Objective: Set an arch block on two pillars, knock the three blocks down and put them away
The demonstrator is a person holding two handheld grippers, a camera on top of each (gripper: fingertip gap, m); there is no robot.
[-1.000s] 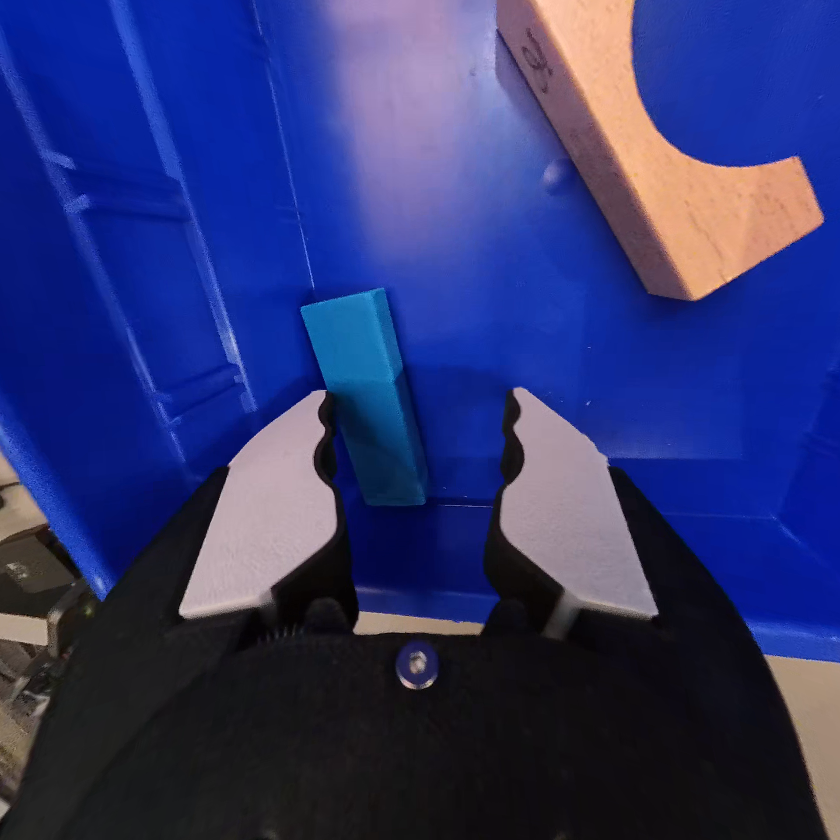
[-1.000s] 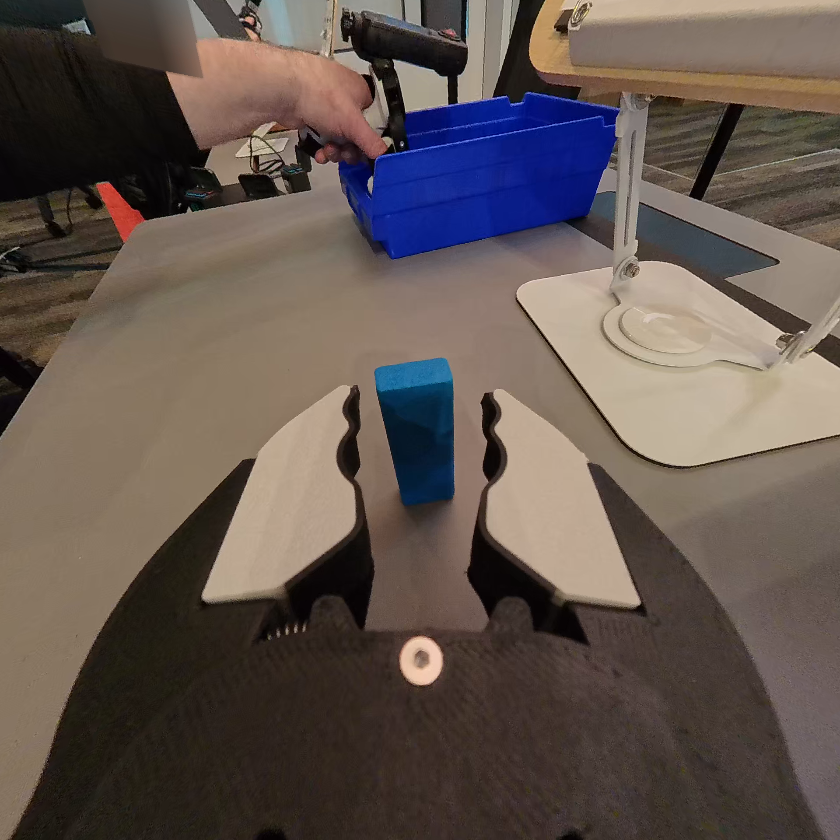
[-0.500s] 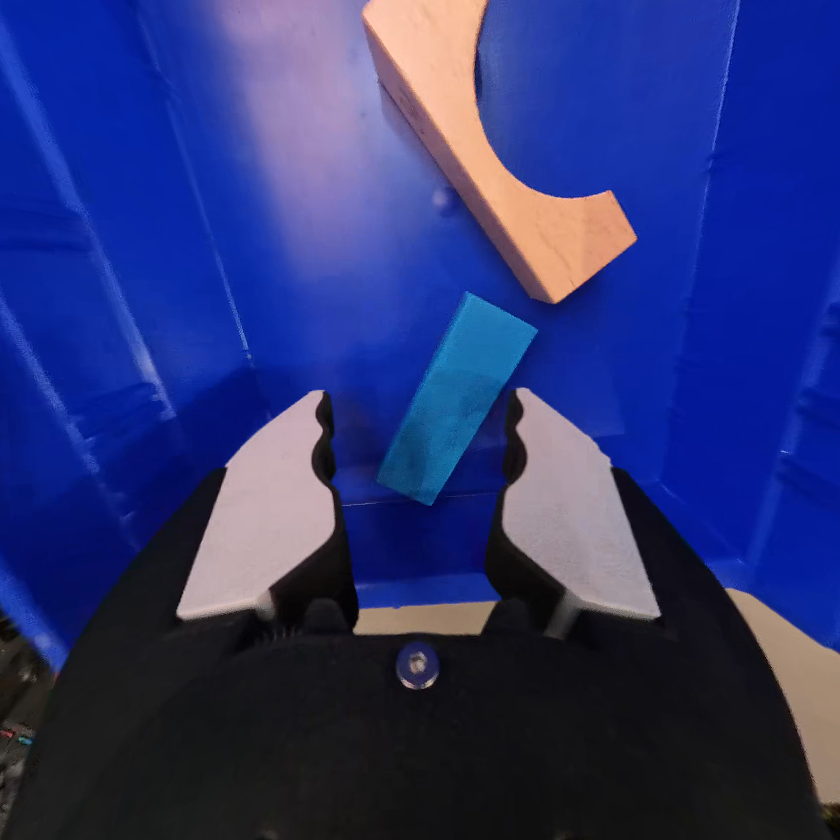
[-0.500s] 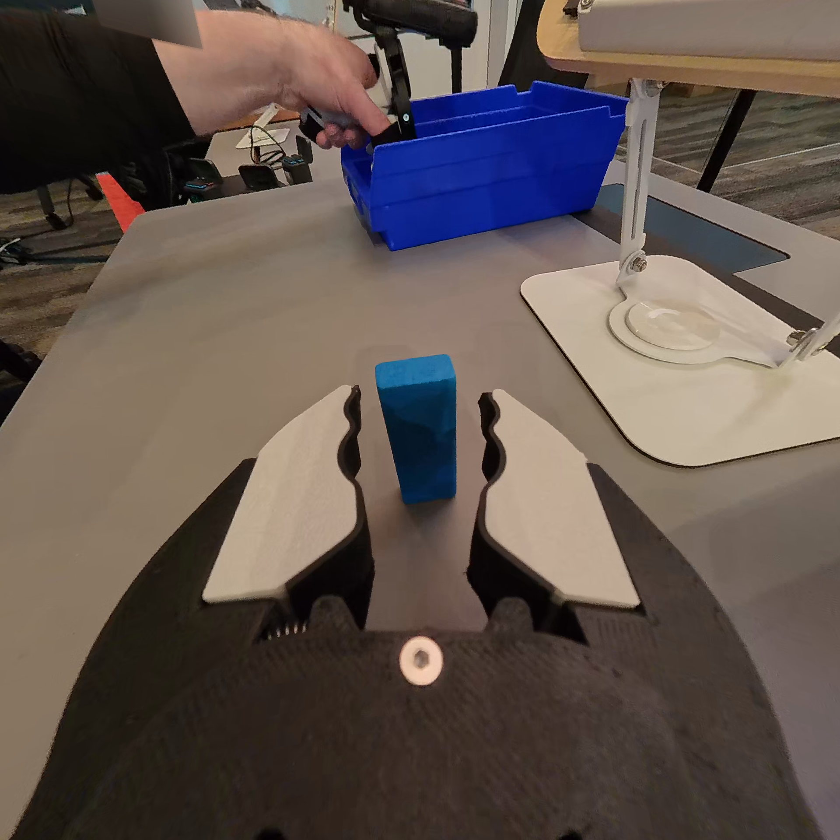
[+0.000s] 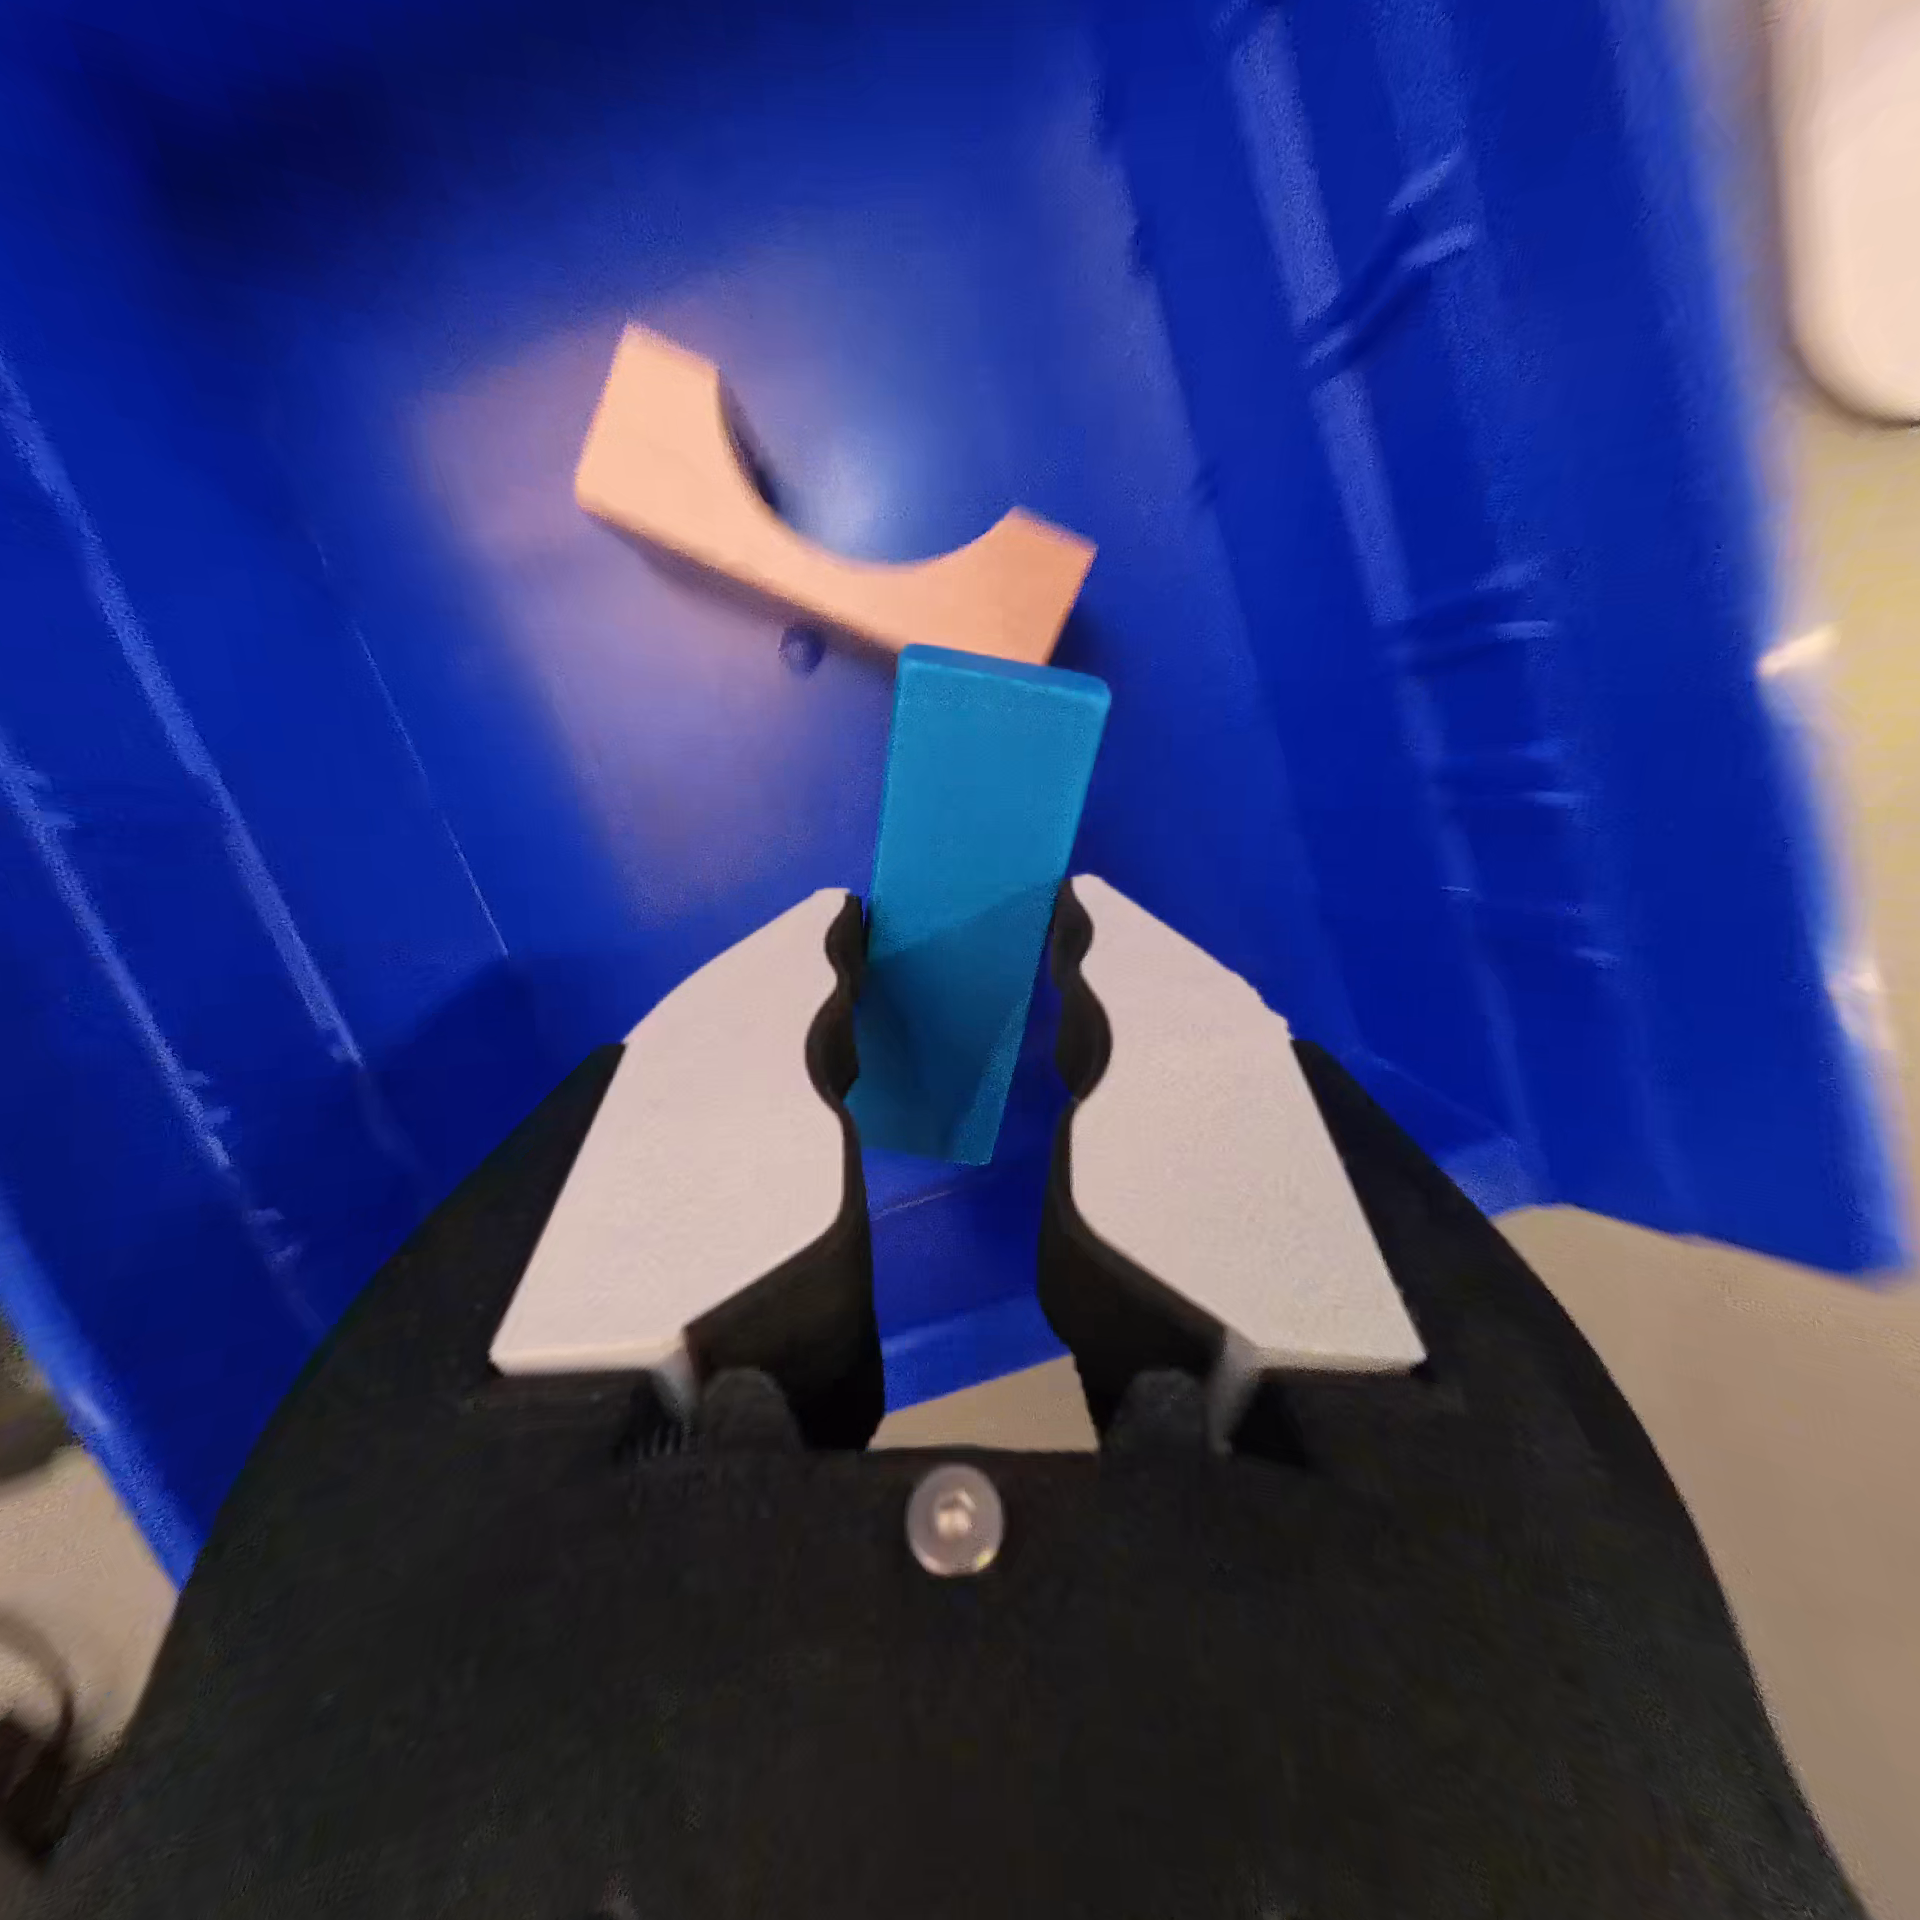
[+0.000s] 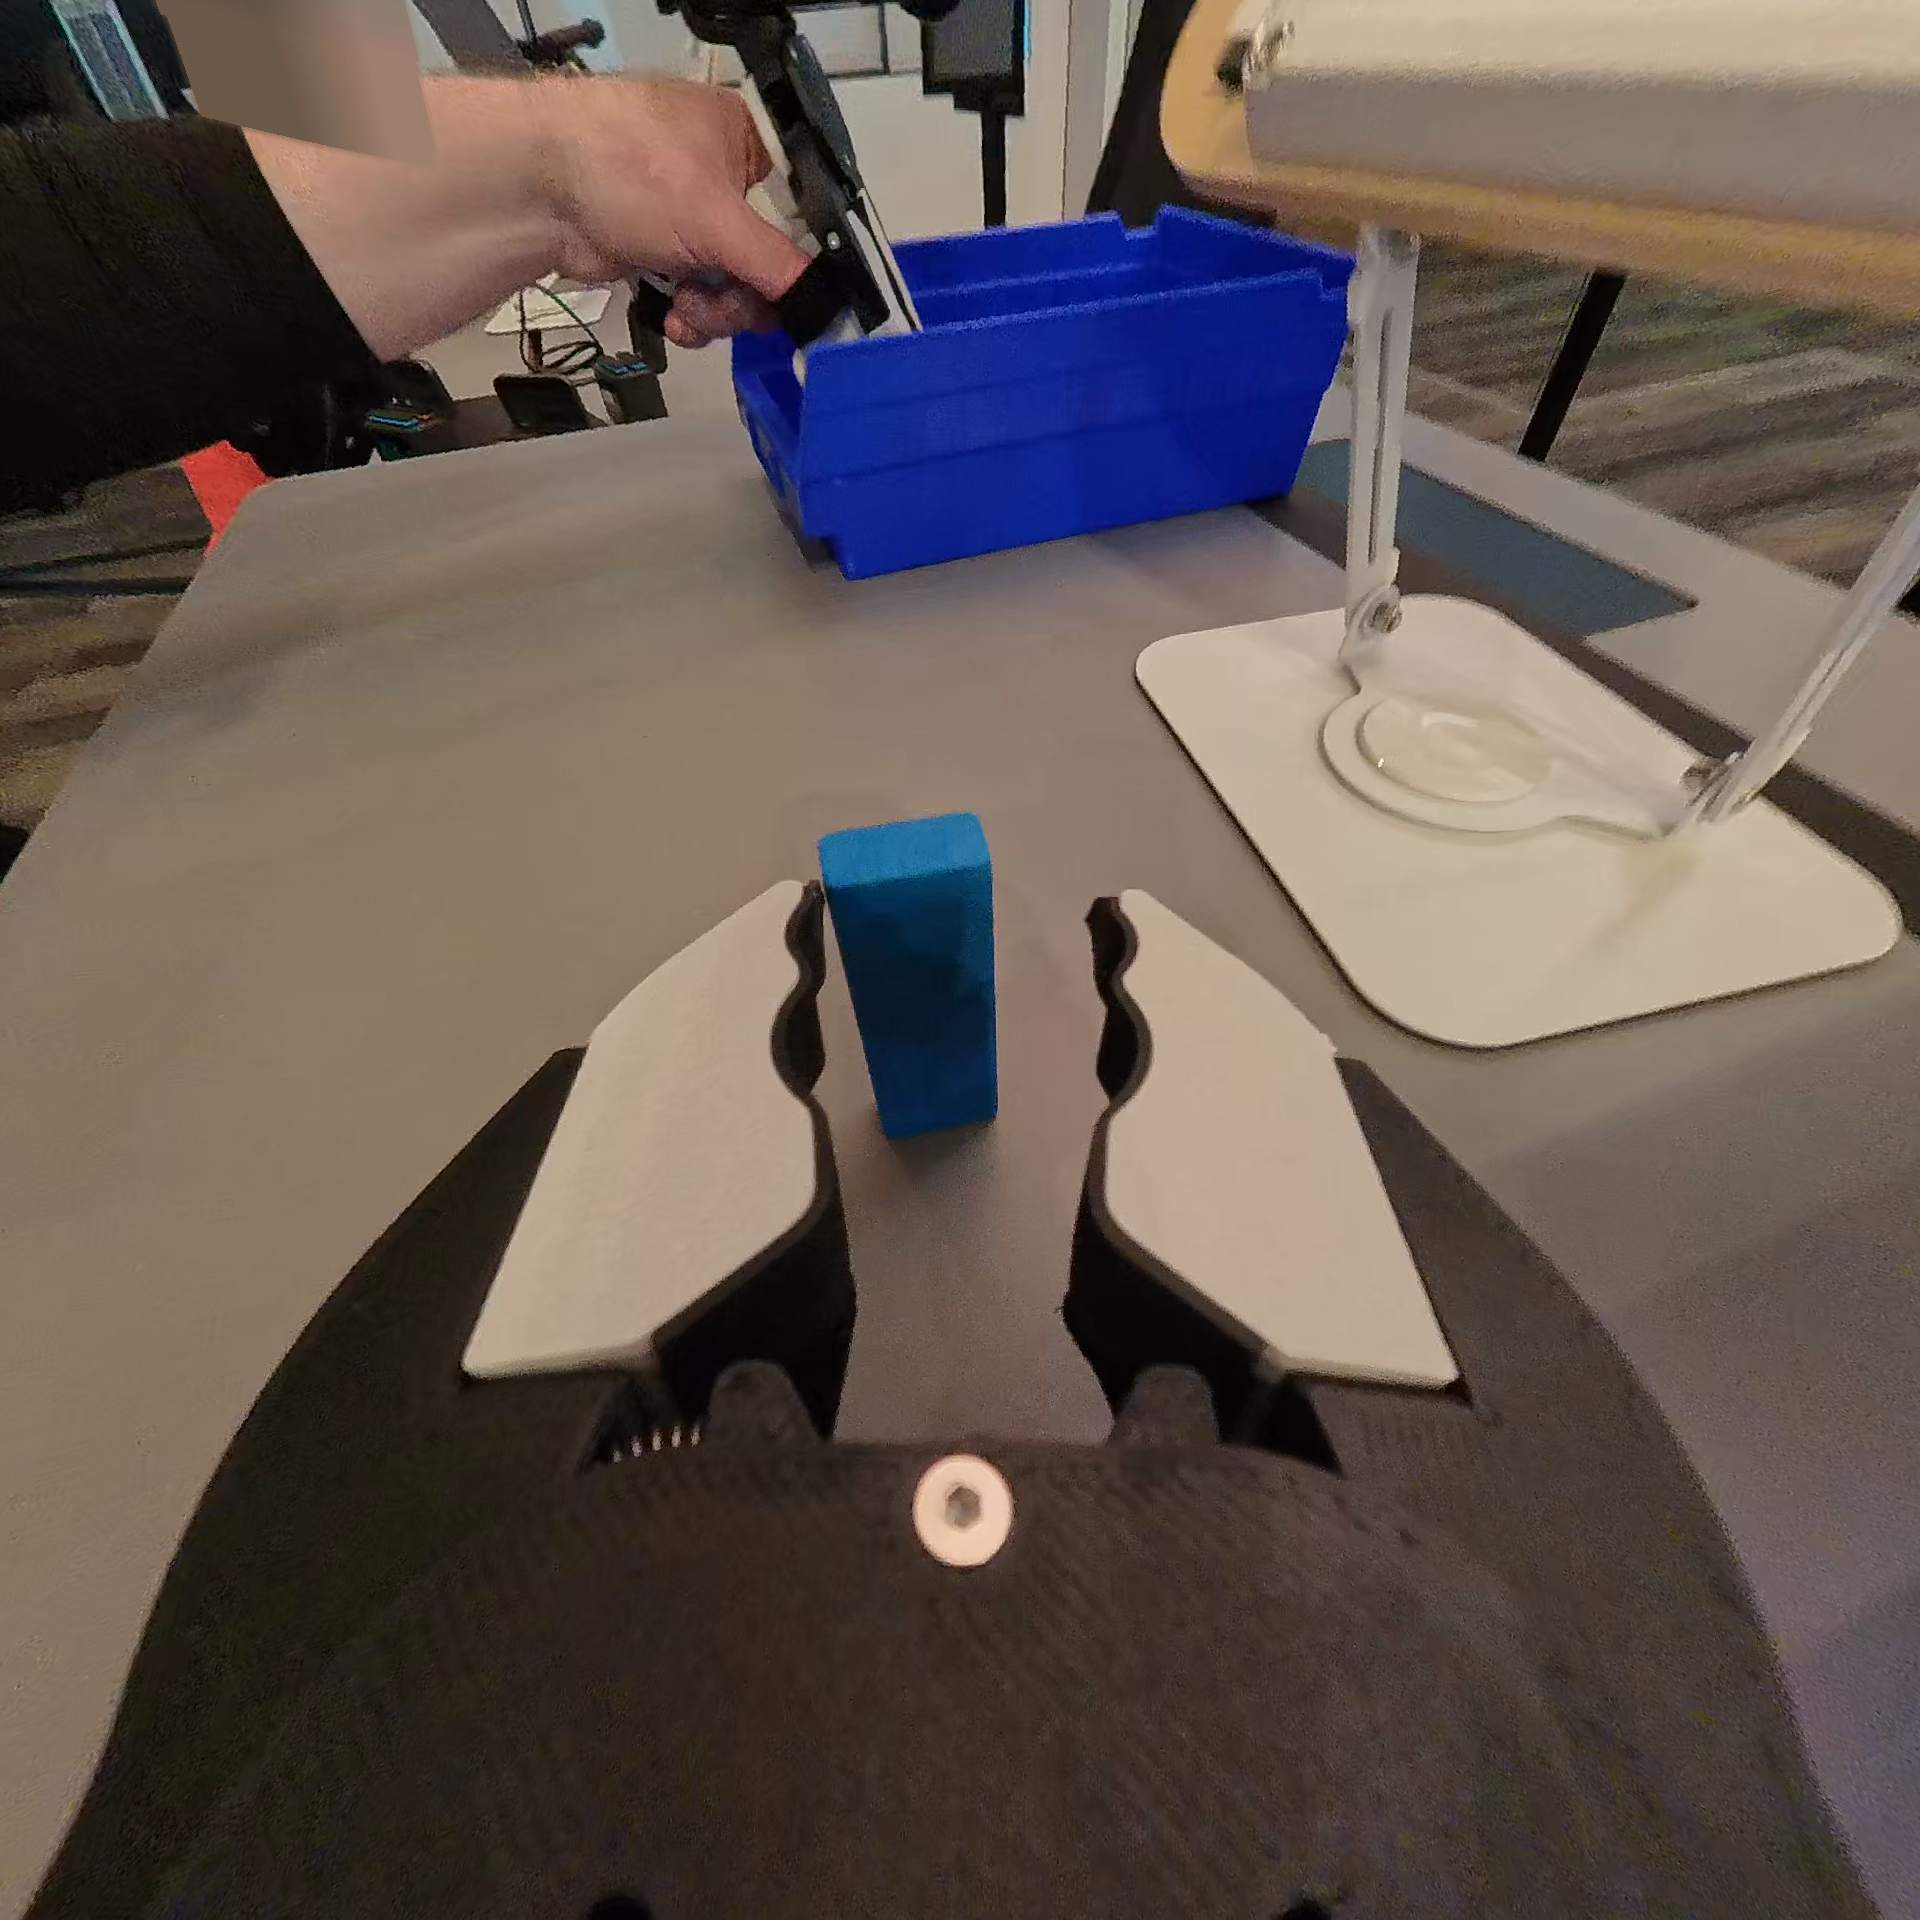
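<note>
In the left wrist view my left gripper (image 5: 961, 904) reaches into the blue bin (image 5: 312, 520) and is shut on a blue pillar block (image 5: 977, 831), with both pads against its sides. The wooden arch block (image 5: 727, 540) lies on the bin floor just beyond it. In the right wrist view my right gripper (image 6: 951, 904) is open around a second blue pillar block (image 6: 914, 966), which stands upright on the grey table (image 6: 520, 727). That block sits close to the left finger (image 6: 727, 1039), with a clear gap to the right finger (image 6: 1195, 1060).
The blue bin (image 6: 1039, 416) stands at the far side of the table, where a person's hand (image 6: 644, 197) holds the other gripper in it. A white stand base (image 6: 1507, 831) with thin legs is to the right, under a wooden shelf (image 6: 1558, 135). There is about 40 cm between the tips of the two grippers.
My left gripper swung round inside the bin and its pads closed on the blue block, which earlier lay loose between open fingers. My right gripper stayed open and drifted so its block sits nearer the left finger.
</note>
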